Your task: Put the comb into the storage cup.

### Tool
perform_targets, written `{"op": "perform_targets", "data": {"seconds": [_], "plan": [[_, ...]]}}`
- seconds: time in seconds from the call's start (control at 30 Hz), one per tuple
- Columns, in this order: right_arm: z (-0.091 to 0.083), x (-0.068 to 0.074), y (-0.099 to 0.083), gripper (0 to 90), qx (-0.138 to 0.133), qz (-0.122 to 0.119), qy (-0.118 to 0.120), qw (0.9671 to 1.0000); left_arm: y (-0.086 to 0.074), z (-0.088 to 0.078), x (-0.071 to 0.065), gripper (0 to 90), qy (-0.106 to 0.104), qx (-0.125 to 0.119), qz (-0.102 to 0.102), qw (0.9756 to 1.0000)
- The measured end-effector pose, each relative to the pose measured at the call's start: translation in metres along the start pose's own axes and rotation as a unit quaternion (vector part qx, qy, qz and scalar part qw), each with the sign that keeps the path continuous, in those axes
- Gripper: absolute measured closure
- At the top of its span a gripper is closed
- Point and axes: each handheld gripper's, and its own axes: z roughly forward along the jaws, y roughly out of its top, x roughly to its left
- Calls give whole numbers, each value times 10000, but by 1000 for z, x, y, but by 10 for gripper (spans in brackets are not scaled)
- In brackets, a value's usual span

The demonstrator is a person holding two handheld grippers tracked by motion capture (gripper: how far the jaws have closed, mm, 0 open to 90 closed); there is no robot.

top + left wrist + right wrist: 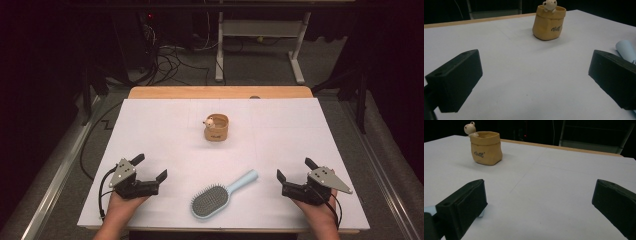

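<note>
A tan sack-shaped pot (pixel 216 128) with a small cream figure on its rim stands upright near the middle of the white table (pixel 150 130). In the left gripper view the pot (pixel 549 23) is ahead and to the right; in the right gripper view the pot (pixel 486 148) is ahead and to the left. A light blue hairbrush (pixel 220 196) lies bristles up near the front edge, handle pointing up-right. My left gripper (pixel 150 168) rests on the table left of the brush, open and empty. My right gripper (pixel 296 169) rests to the brush's right, open and empty too.
A wooden edge (pixel 220 92) runs along the table's far side. Beyond it stand a white desk frame (pixel 260 45) and loose cables on the floor. The brush handle tip (pixel 627 50) lies close to the left gripper's right jaw.
</note>
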Motion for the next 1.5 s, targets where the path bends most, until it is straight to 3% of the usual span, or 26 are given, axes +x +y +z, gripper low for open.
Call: {"op": "perform_targets", "data": {"seconds": [0.3,0.43,0.63,0.83,1.07,1.17,1.2,1.23,1.5], "plan": [[-2,2,2,39,60,-5,59,10000,2,-2,-1,0,-33,-131,17,9999],[-4,5,3,166,27,-44,166,9998,3,-1,-3,0,-118,-88,104,9998],[-2,11,3,368,228,-114,553,9981,3,-1,-4,0,-77,-102,143,9998],[2,21,4,566,440,-151,1112,9927,3,0,-5,0,-109,-86,100,9999],[5,34,5,743,559,-271,1409,9881,3,-1,-4,0,-77,-107,36,9999],[7,38,5,821,618,-235,1570,9854,3,-1,-4,0,-77,-114,39,9999],[8,42,5,885,660,-205,1763,9819,3,-2,-4,0,-81,-103,71,9999],[9,44,5,900,686,-228,1814,9807,3,-1,-4,0,-76,-129,60,9999],[13,76,5,900,853,-606,2472,9633,3,-2,-4,0,-63,-134,60,9999]]}}
